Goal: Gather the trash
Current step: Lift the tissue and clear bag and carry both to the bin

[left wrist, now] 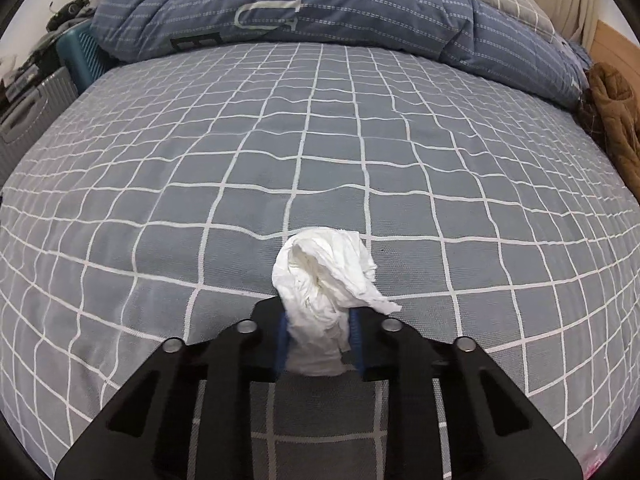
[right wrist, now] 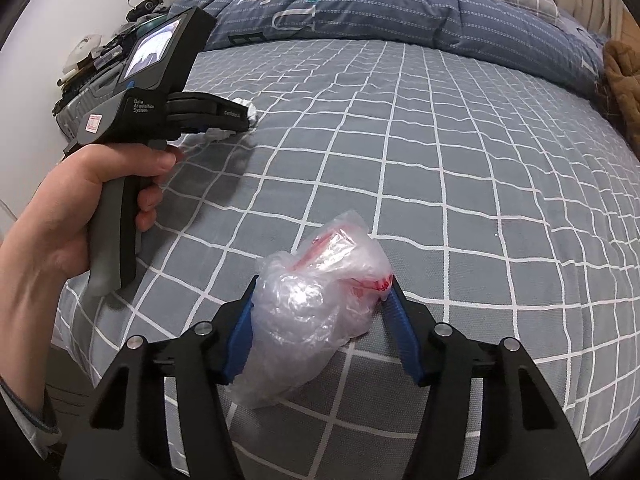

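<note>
On the checked bedsheet (left wrist: 320, 140), in the left wrist view, the left gripper (left wrist: 318, 336) is pinching a crumpled white tissue (left wrist: 324, 276); soft and light, it is crushing easily at its middle. Across the right wrist view, the right gripper (right wrist: 320, 320) is squeezing a crinkled clear plastic bag (right wrist: 316, 300) with red print, slippery and springy. The other tool is reading "Data Acquisition System".

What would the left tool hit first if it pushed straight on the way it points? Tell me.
Apart from the white tissue wad already pinched in the left tool, the first thing would likely be the grey checked bedsheet just beyond it, since it points down at the bed; depth is hard to judge.
</note>
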Tool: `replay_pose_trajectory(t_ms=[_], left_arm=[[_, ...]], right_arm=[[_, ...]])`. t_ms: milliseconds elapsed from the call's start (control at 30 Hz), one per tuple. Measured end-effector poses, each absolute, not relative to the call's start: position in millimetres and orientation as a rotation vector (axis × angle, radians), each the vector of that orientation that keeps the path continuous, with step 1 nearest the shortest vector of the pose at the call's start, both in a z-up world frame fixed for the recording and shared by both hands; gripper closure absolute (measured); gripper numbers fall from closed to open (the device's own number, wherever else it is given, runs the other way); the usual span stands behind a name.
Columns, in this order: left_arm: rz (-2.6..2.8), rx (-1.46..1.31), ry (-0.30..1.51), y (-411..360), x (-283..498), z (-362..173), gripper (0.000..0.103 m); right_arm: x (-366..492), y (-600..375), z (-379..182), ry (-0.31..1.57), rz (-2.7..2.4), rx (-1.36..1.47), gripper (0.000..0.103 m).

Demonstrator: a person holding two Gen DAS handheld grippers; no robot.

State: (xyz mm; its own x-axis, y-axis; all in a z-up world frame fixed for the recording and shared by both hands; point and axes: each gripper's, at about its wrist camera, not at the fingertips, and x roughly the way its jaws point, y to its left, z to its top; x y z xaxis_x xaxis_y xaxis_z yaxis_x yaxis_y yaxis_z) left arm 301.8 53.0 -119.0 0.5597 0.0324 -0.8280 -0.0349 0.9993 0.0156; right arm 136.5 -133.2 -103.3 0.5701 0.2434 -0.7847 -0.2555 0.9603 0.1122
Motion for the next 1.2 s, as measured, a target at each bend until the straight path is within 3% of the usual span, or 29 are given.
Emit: replay_pose_trajectory(t_ms=[267,1200], left_arm=[[0.045,-0.032,0.979,58.9,285.7,-106.4,0.090],[-0.016,-0.056,0.897,20.7,164.1,-42.0,0.091]], right_arm=[[134.4,-138.9,-94.6,0.894,0.285,0.005,0.047],[96.2,-174.5,-35.3,0.751,0.233,0.050,0.047]])
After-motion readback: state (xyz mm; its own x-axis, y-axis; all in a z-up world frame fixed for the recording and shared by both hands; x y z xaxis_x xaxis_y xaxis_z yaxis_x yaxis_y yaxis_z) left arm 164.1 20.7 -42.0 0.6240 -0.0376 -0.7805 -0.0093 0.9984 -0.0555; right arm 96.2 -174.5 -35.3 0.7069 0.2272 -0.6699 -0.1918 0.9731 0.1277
